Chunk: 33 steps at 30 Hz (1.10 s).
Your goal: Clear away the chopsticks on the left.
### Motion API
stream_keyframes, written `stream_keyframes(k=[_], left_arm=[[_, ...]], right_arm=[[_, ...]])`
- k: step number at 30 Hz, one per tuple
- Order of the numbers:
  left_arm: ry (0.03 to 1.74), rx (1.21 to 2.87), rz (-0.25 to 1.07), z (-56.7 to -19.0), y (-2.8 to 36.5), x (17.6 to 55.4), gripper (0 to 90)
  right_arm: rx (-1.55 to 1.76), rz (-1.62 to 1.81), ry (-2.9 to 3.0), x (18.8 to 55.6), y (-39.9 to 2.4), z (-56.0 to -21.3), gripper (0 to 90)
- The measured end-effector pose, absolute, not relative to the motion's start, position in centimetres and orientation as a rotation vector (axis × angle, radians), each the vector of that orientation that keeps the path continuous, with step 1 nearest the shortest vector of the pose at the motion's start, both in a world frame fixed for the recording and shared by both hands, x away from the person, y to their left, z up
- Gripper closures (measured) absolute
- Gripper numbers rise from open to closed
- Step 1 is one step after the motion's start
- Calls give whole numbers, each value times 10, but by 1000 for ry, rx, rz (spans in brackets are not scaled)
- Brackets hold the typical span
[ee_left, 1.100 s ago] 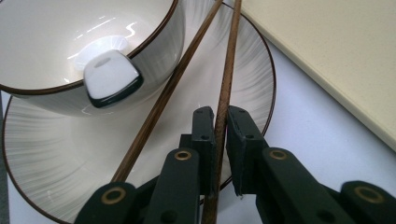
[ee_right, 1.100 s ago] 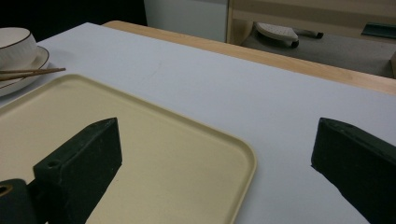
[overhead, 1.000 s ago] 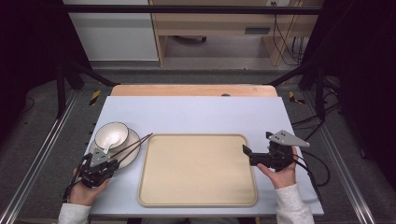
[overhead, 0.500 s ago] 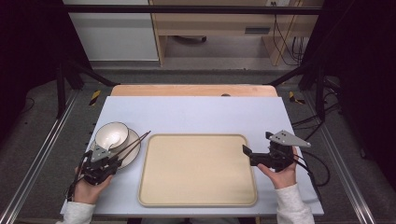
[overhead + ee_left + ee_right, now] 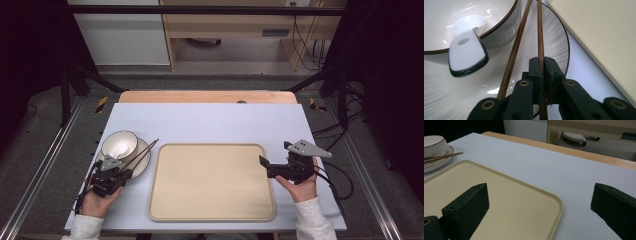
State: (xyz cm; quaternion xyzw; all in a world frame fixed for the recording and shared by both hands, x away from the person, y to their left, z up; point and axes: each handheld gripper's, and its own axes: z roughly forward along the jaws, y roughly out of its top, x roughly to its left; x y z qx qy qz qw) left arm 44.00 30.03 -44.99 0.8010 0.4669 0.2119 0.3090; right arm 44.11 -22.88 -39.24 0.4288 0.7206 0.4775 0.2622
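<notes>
Left claw [image 5: 541,75] pinched shut — right claw [image 5: 264,162] gaping wide, both held low.

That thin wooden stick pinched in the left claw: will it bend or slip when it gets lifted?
The chopstick looks stiff wood, so it probably won't bend. The left gripper pinches it near one end, so it may swivel. Its twin lies loose on the plate and could roll.

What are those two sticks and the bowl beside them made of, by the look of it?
The chopsticks look like dark brown wood: matt, with visible grain. The bowl looks like glazed ceramic: glossy white with bright reflections and a thin brown rim line. The spoon in it seems glazed ceramic too, white with a dark edge.
</notes>
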Motion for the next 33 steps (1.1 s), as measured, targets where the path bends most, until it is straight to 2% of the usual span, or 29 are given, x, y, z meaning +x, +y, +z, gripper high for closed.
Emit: stream_keyframes(k=[15, 33], left_arm=[[1256, 2002, 596, -435, 291, 425, 843], [1355, 1819, 659, -428, 258, 404, 844]], right_arm=[[1168, 1301, 1936, 440, -230, -390, 20], [1173, 1316, 1914, 437, -232, -388, 18]])
